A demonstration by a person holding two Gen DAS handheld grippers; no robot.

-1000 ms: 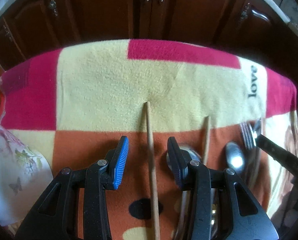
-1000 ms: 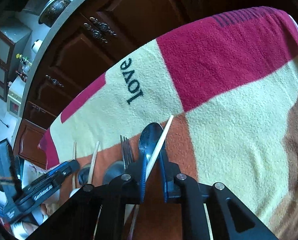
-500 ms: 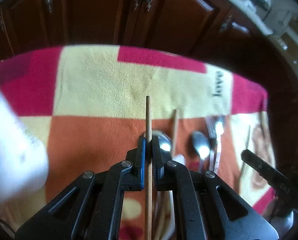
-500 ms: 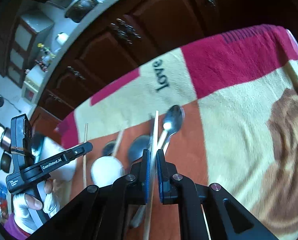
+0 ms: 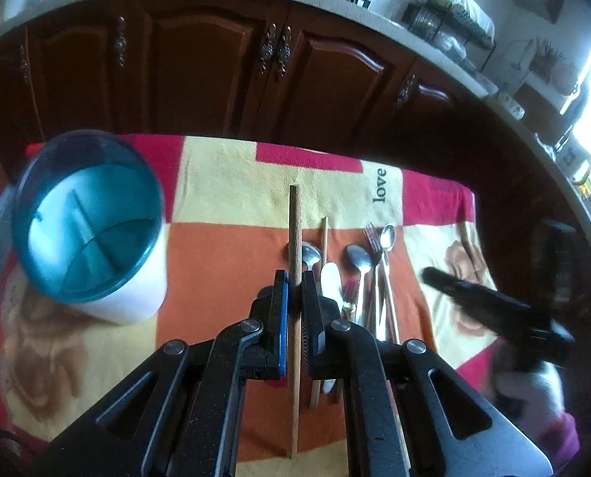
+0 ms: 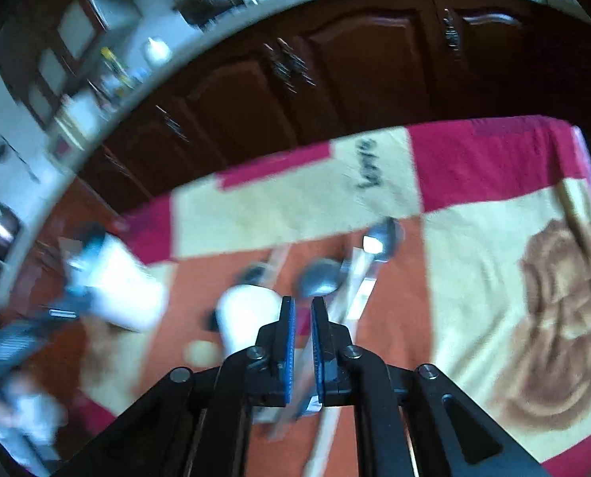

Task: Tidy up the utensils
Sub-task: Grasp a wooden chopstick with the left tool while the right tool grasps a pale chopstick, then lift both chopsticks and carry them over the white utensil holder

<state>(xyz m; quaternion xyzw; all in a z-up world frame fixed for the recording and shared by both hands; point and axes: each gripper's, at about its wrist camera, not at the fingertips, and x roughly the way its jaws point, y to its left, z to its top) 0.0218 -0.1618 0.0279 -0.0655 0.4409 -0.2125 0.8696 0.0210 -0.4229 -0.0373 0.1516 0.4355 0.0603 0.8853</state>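
My left gripper (image 5: pixel 293 278) is shut on a wooden chopstick (image 5: pixel 295 230) and holds it above the towel, pointing away from me. A white holder with a blue rim (image 5: pixel 87 218) stands to its left, mouth open. Spoons (image 5: pixel 361 260), a fork (image 5: pixel 373 234), a second chopstick (image 5: pixel 323 234) and a white-handled utensil (image 5: pixel 331 278) lie on the towel just right of it. My right gripper (image 6: pixel 301 304) is shut on a pale chopstick (image 6: pixel 355 278), lifted over the spoons (image 6: pixel 383 234); this view is blurred. The holder (image 6: pixel 116 282) shows at its left.
A checked red, orange and cream towel (image 5: pixel 224 183) covers the table. Dark wooden cabinets (image 5: pixel 216 63) stand beyond the far edge. The right gripper (image 5: pixel 494 310) shows at the right of the left wrist view.
The left gripper closed on the chopstick and rose with it; the holder came into view at left. The right gripper lifted its chopstick and is moving, blurring its view.
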